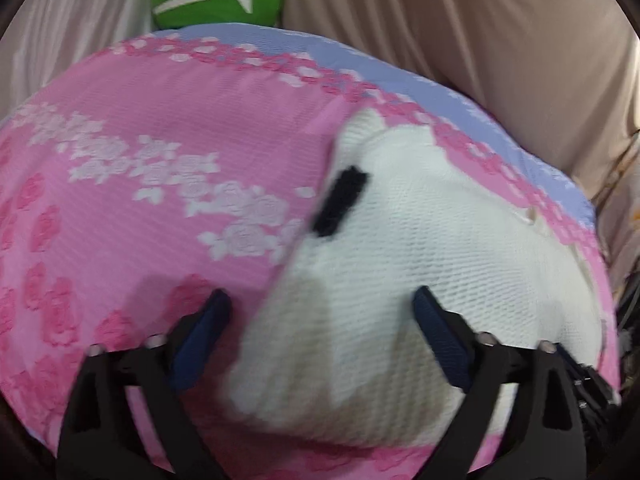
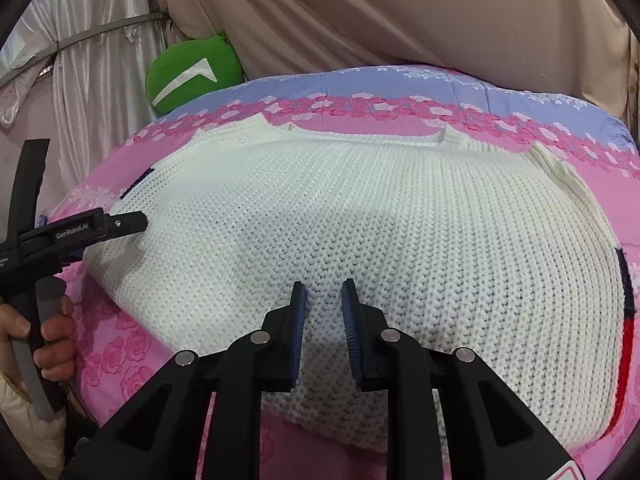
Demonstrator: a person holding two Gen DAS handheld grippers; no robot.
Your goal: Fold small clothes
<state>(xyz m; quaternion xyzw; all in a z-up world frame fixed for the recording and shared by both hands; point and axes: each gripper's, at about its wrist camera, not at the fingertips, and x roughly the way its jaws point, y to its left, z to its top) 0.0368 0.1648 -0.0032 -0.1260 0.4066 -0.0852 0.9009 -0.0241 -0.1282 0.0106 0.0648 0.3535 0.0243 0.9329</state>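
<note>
Two jaws over white sweater (image 2: 360,220)

Bedspread (image 2: 120,360) bare left of sweater (image 2: 360,220); green cushion (image 2: 188,76) and curtains (image 2: 400,12) block the far edge.

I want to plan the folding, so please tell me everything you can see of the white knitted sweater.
The white sweater is a chunky rib-knit garment lying spread flat on the pink floral bedspread. Its neckline faces the far side of the bed. Dark blue and red stripes show at one side edge, and a dark mark near the other. The left gripper is open around one side edge; the right gripper, slightly open, hovers at the near hem. No fold is visible yet.
</note>
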